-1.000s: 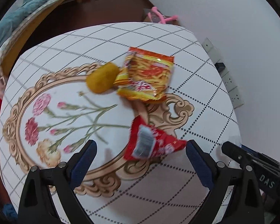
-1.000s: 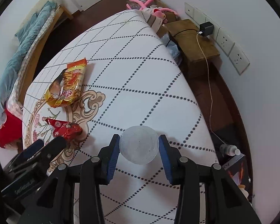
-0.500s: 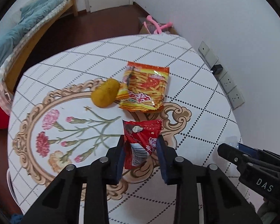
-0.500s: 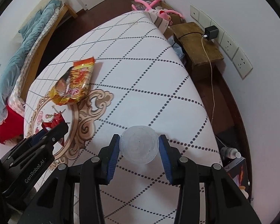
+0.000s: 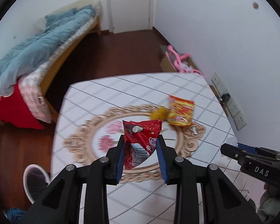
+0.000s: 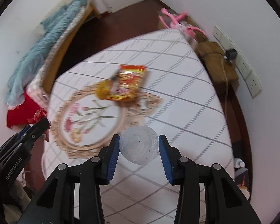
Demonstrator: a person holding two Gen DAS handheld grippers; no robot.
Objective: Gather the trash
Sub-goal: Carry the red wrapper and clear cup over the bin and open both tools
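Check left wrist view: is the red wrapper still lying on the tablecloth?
No, the red wrapper is pinched between the left tongs and hangs clear above the tablecloth.

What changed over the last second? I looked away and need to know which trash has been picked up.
The left tool closed on the red wrapper, which had lain flat on the table, and lifted it clear. The right tool rose too, still gripping the clear plastic cup. The orange snack bag and the yellow piece beside it stayed on the table.
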